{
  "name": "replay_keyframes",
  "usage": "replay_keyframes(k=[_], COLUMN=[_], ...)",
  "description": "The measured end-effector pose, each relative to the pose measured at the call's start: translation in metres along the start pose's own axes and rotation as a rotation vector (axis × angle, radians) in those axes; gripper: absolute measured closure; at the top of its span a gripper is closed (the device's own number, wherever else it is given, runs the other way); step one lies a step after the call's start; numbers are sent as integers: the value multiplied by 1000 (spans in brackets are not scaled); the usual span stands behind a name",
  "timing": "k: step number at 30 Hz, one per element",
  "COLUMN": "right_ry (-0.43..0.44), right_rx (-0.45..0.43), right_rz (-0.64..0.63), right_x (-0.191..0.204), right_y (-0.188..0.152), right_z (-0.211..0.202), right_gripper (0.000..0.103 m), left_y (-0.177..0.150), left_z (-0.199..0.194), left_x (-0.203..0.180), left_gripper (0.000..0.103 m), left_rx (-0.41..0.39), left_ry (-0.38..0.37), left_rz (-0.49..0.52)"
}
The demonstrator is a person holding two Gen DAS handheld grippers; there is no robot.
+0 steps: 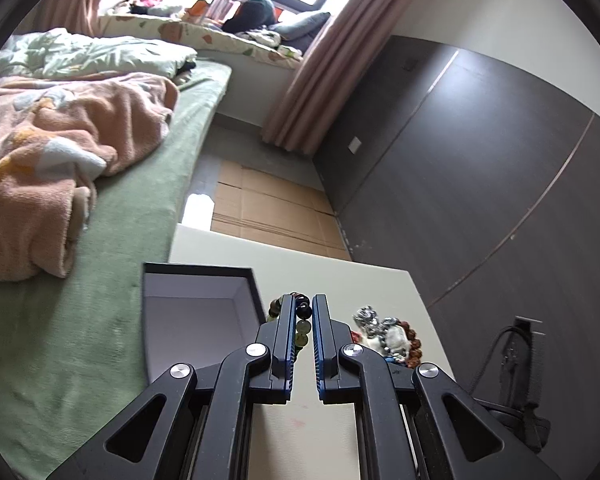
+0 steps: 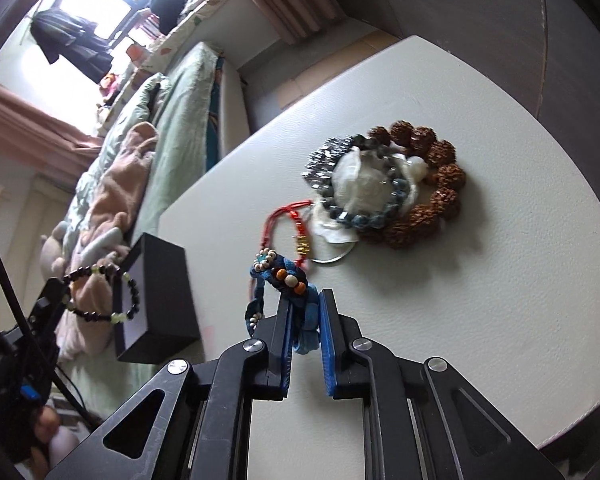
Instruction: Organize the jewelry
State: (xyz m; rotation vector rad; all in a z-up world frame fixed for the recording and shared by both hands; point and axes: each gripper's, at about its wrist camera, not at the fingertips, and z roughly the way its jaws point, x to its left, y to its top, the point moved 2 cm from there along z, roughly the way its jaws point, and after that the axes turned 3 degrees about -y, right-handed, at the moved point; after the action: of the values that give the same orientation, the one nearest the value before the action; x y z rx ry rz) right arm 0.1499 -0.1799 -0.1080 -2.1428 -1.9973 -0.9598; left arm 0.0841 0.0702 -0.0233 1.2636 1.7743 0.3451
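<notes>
My left gripper jaws pinch the dark beaded bracelet (box probably just left); right gripper jaws clamp the blue cord bracelet above the bench.

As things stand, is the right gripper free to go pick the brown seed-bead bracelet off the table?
Probably not yet: the right gripper is shut on the blue braided bracelet. The brown seed-bead bracelet lies ahead in the jewelry pile, partly under other pieces.

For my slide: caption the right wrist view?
Right gripper lifts a blue braided bracelet from the jewelry pile.
</notes>
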Motion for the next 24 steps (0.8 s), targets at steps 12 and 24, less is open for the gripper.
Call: replay_keyframes(k=[12, 24], right_ry=[139, 334], right_rx=[-77, -105], right_rz=[-55, -138], right_x=[51, 118], right_y=[4, 4], right_z=[-4, 3], right_gripper=[89, 89], left_y=[12, 19], left_z=[3, -26], left_x=[46, 71], left_gripper=[49, 38], left_rx=[18, -75], left_ry=[118, 146], left_rz=[-154, -238])
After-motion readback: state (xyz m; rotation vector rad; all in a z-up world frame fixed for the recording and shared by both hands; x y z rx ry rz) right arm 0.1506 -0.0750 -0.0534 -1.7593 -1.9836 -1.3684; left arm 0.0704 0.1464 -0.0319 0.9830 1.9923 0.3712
